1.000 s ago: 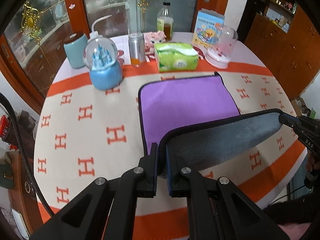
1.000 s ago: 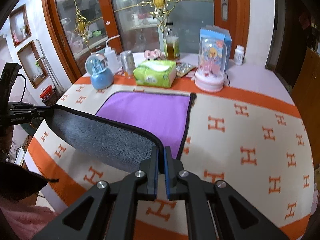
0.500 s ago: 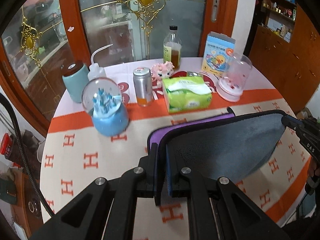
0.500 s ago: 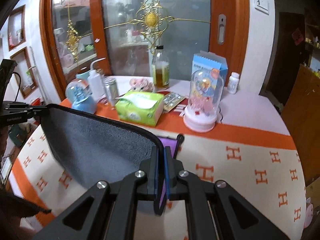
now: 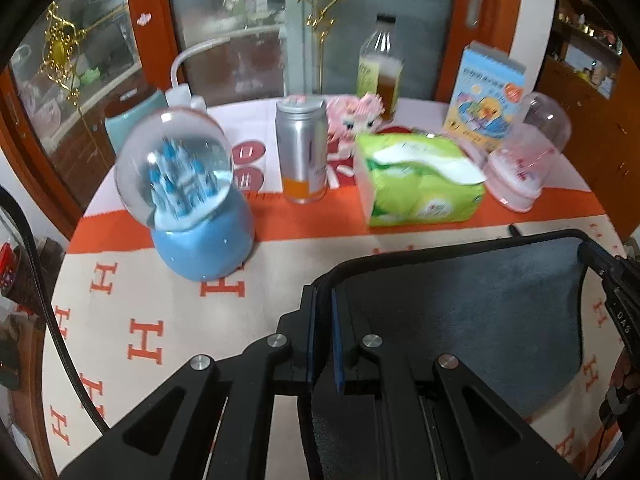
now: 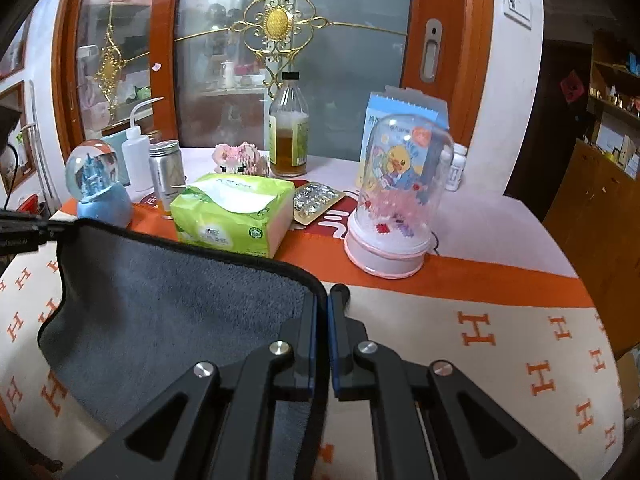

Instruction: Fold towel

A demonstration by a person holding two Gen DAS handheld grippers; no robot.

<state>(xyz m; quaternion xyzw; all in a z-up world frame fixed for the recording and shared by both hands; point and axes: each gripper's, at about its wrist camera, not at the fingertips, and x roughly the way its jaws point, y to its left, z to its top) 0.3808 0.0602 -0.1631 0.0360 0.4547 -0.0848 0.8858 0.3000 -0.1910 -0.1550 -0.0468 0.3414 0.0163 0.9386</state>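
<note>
The towel shows its grey underside with black trim in the left wrist view (image 5: 472, 312) and the right wrist view (image 6: 176, 300). It is held up taut between both grippers over the round table. My left gripper (image 5: 324, 300) is shut on the towel's left corner. My right gripper (image 6: 322, 300) is shut on the right corner. The right gripper's tip also shows at the right of the left wrist view (image 5: 600, 260), and the left gripper at the left edge of the right wrist view (image 6: 24, 232). The purple side is hidden.
Just beyond the towel edge stand a green tissue pack (image 5: 420, 184), a blue snow globe (image 5: 192, 200), a silver can (image 5: 302, 148), a pink domed ornament (image 6: 394, 208), a bottle (image 6: 288, 132) and a blister pack (image 6: 316, 200). The tablecloth (image 6: 500, 340) is orange and cream.
Both grippers have carried the near towel edge up and forward toward the far edge. The purple face that showed a second ago is now covered by the grey underside.
</note>
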